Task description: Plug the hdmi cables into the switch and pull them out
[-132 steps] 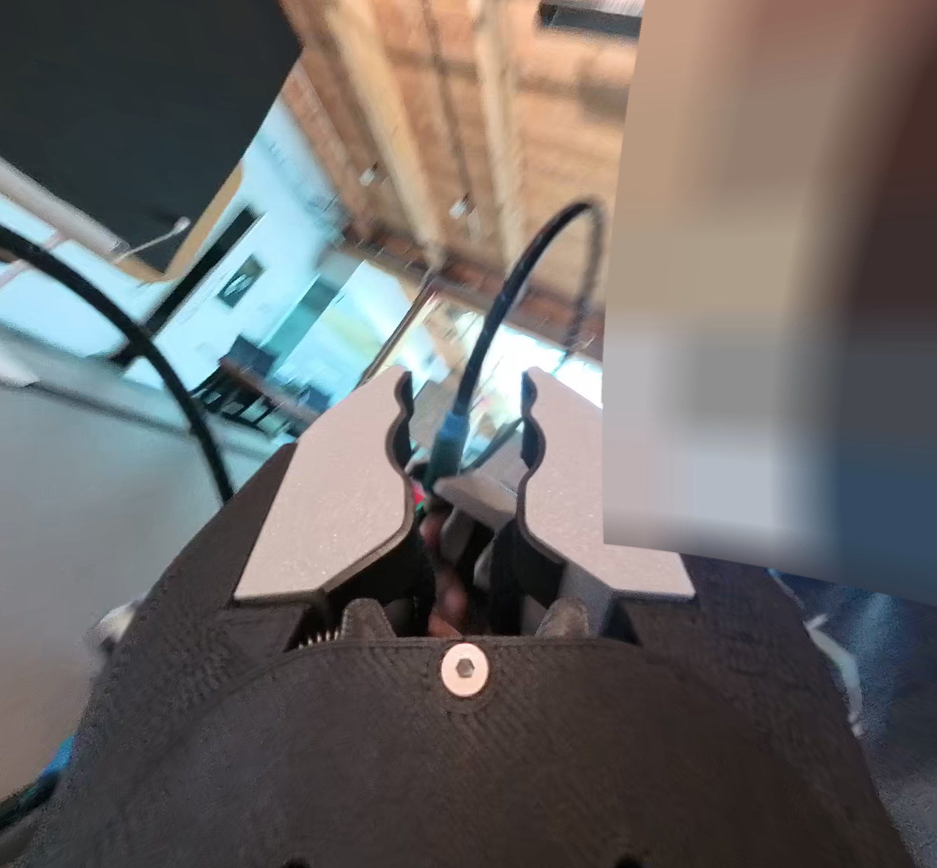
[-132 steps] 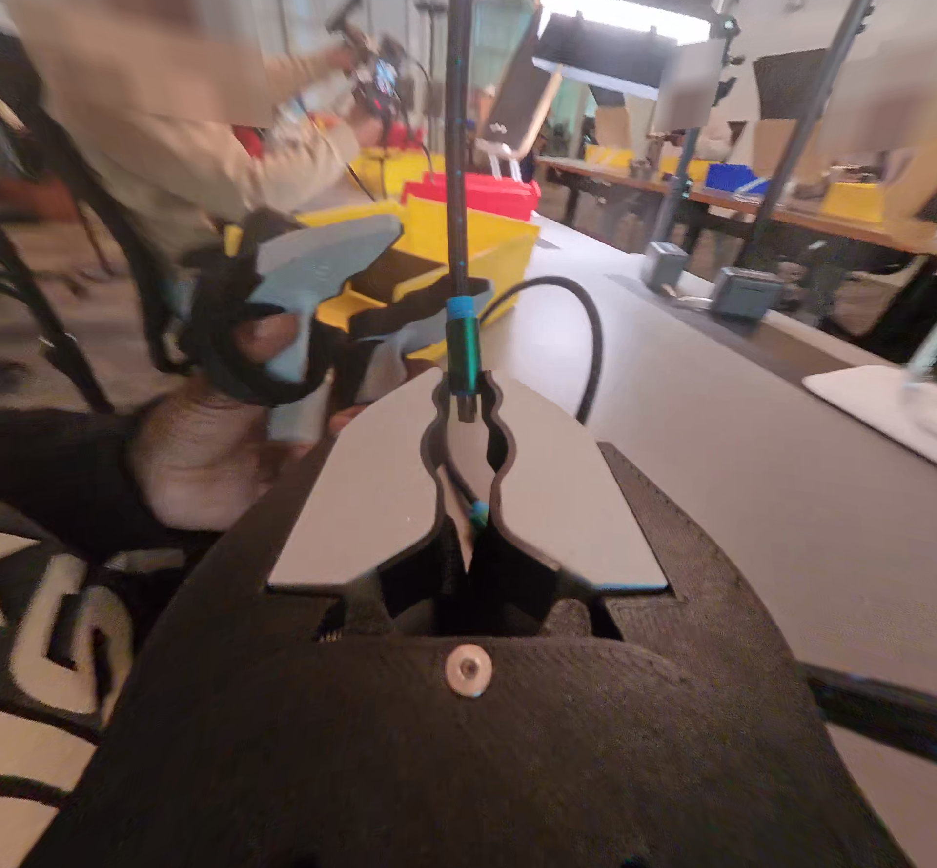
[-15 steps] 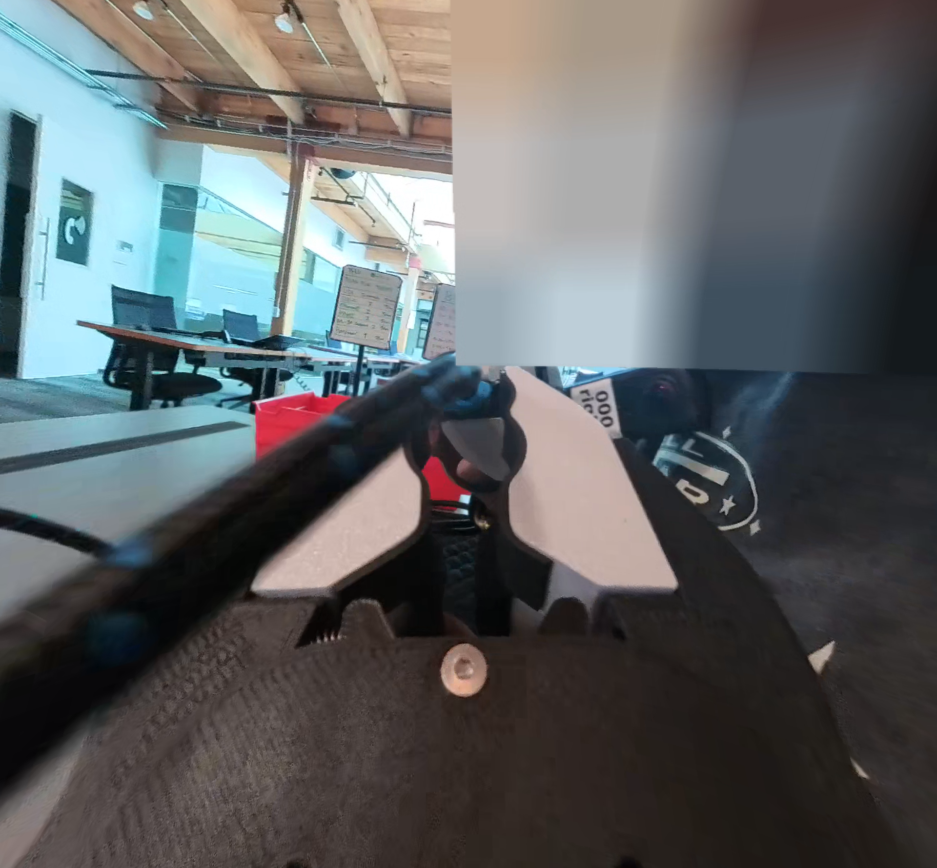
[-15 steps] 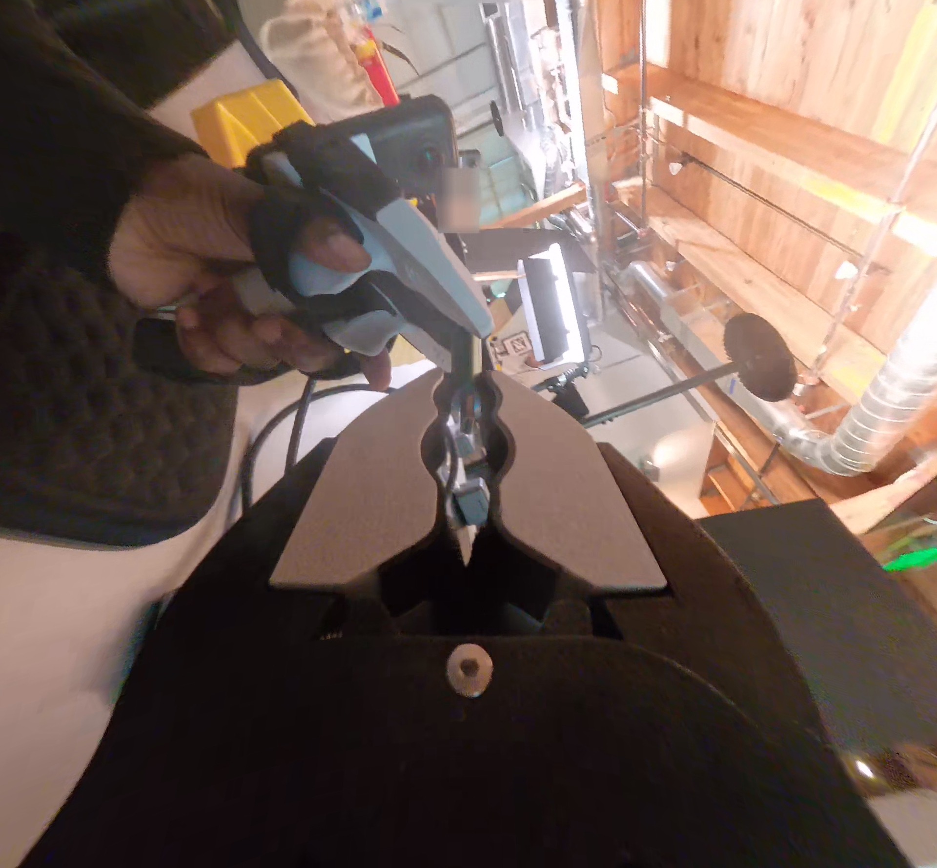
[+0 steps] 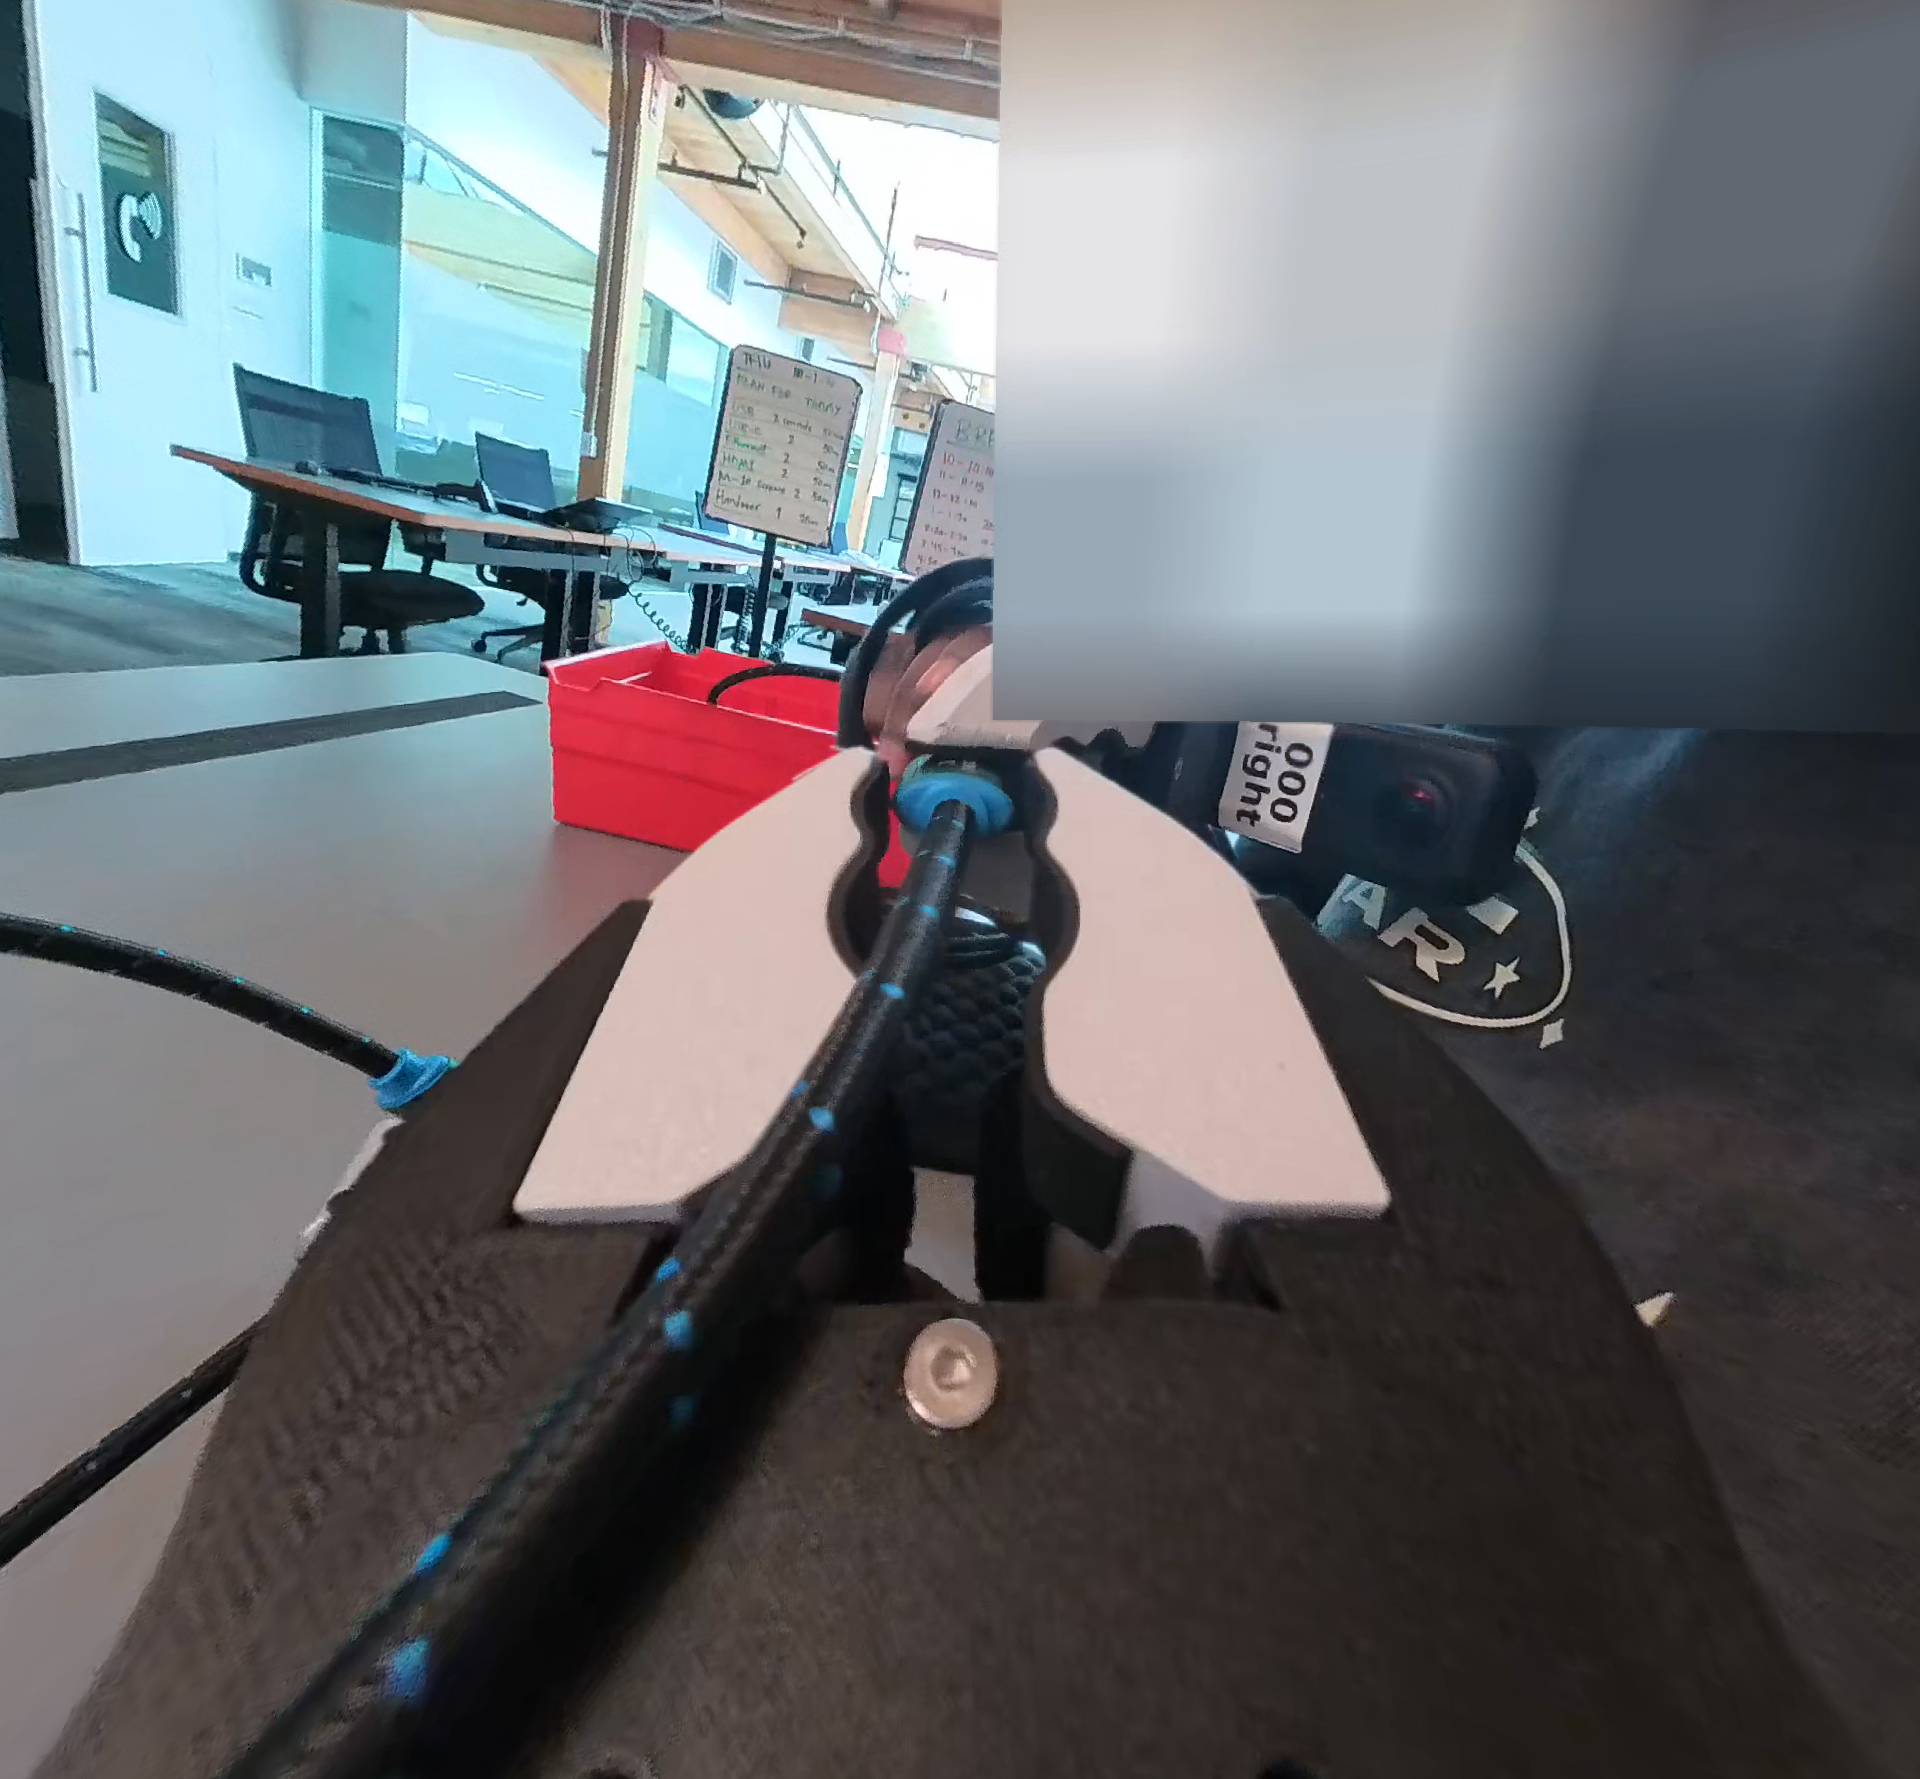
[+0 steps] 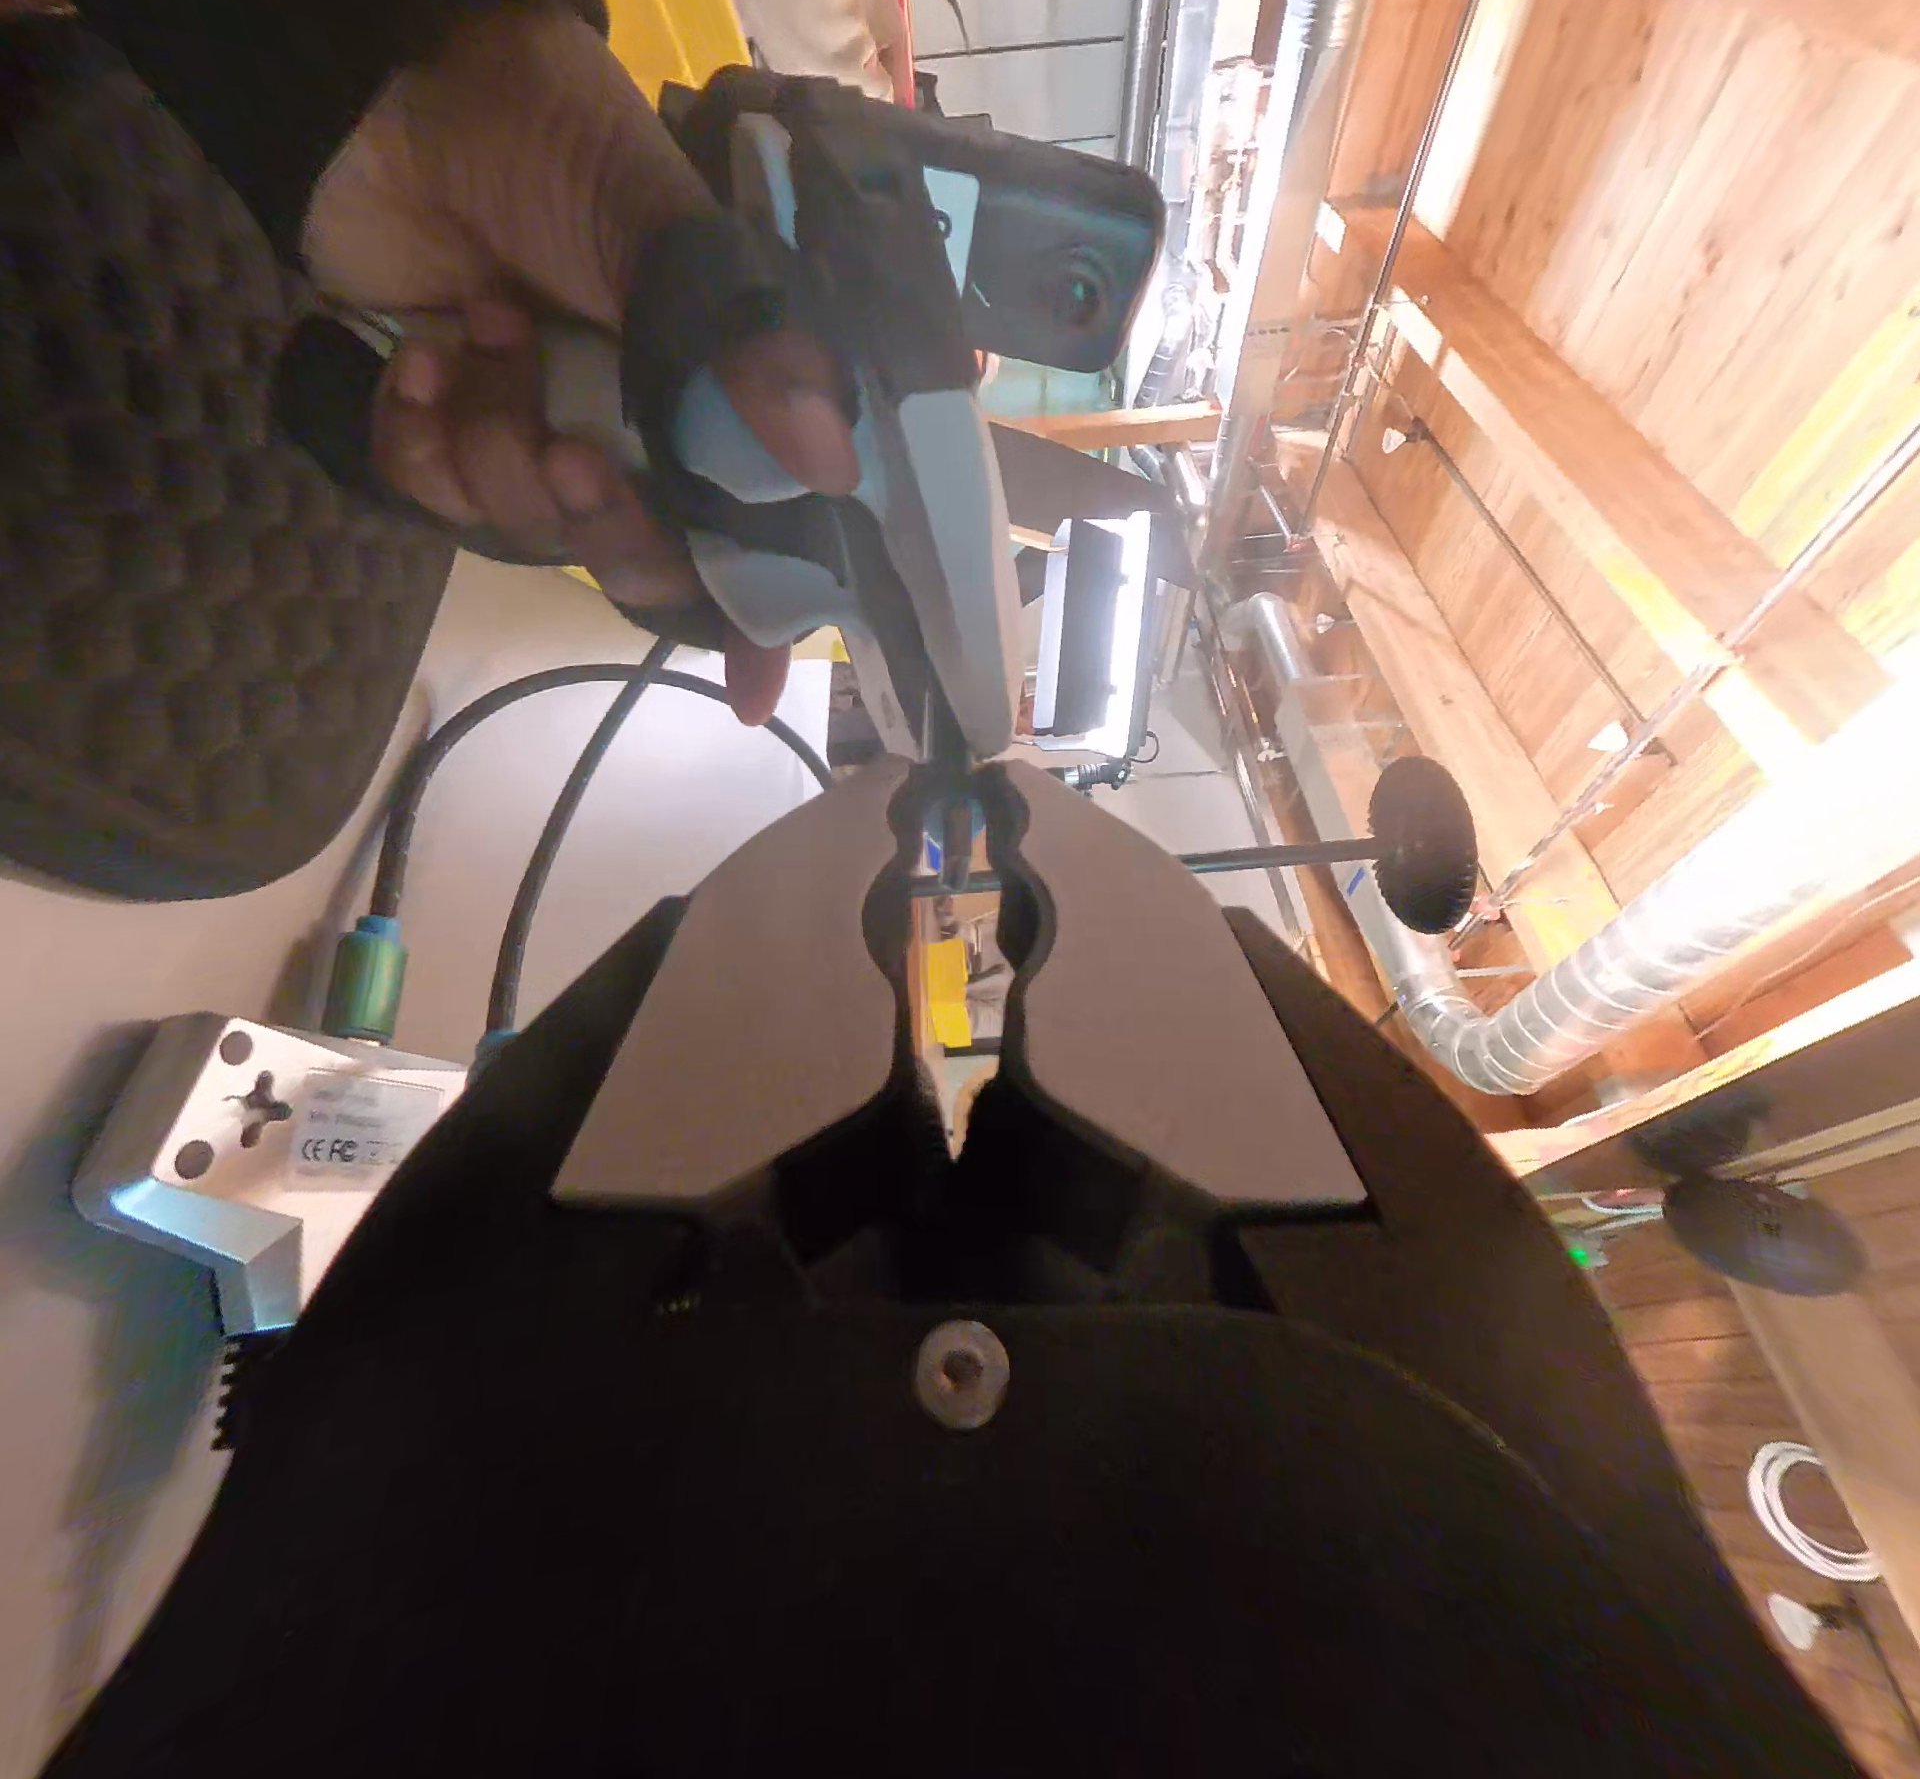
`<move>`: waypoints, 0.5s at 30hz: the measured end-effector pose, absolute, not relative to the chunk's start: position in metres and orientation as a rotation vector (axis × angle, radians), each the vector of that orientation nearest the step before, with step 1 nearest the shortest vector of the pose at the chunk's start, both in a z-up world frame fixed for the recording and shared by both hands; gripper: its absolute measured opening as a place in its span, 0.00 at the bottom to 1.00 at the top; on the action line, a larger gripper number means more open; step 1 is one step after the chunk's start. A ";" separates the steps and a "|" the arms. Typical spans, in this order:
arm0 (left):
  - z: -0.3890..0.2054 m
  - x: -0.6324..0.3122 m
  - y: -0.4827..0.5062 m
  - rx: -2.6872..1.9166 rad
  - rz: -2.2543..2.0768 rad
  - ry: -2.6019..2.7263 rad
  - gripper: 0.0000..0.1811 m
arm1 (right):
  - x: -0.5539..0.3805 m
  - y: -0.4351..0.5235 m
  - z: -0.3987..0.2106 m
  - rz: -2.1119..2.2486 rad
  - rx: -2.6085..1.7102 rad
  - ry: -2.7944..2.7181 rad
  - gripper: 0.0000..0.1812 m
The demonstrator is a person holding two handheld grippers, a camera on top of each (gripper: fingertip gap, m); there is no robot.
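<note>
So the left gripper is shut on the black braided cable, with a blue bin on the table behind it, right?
Not quite: the bin is red, not blue, as the left wrist view shows. The rest holds: the left gripper is shut on the black braided cable, and the bin stands on the table behind it.

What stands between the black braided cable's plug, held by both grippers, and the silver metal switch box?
Nothing solid shows; two black cables leading to the silver metal switch box loop up beside the plug's likely path.
</note>
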State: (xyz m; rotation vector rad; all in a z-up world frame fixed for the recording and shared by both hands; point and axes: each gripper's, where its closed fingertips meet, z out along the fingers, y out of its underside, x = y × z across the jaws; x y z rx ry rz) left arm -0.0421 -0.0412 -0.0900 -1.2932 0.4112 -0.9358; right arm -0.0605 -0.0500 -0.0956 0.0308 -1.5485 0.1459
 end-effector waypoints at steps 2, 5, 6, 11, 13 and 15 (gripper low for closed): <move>-0.091 -0.041 -0.042 -1.300 -0.939 0.421 0.13 | -0.060 -0.050 -0.096 0.154 0.041 -1.554 0.06; -0.093 -0.041 -0.042 -1.310 -0.936 0.431 0.12 | -0.059 -0.051 -0.097 0.151 0.061 -1.558 0.06; -0.093 -0.040 -0.043 -1.312 -0.934 0.436 0.12 | -0.059 -0.051 -0.097 0.151 0.067 -1.557 0.06; -0.089 -0.043 -0.045 -1.268 -0.749 0.472 0.11 | -0.054 -0.050 -0.094 0.427 -0.120 -1.571 0.10; -0.073 -0.059 -0.052 -1.166 -0.663 0.420 0.11 | -0.047 -0.035 -0.091 0.686 -0.329 -1.579 0.20; -0.047 -0.089 -0.070 -0.983 -0.536 0.326 0.11 | -0.042 -0.006 -0.100 0.851 -0.575 -1.611 0.26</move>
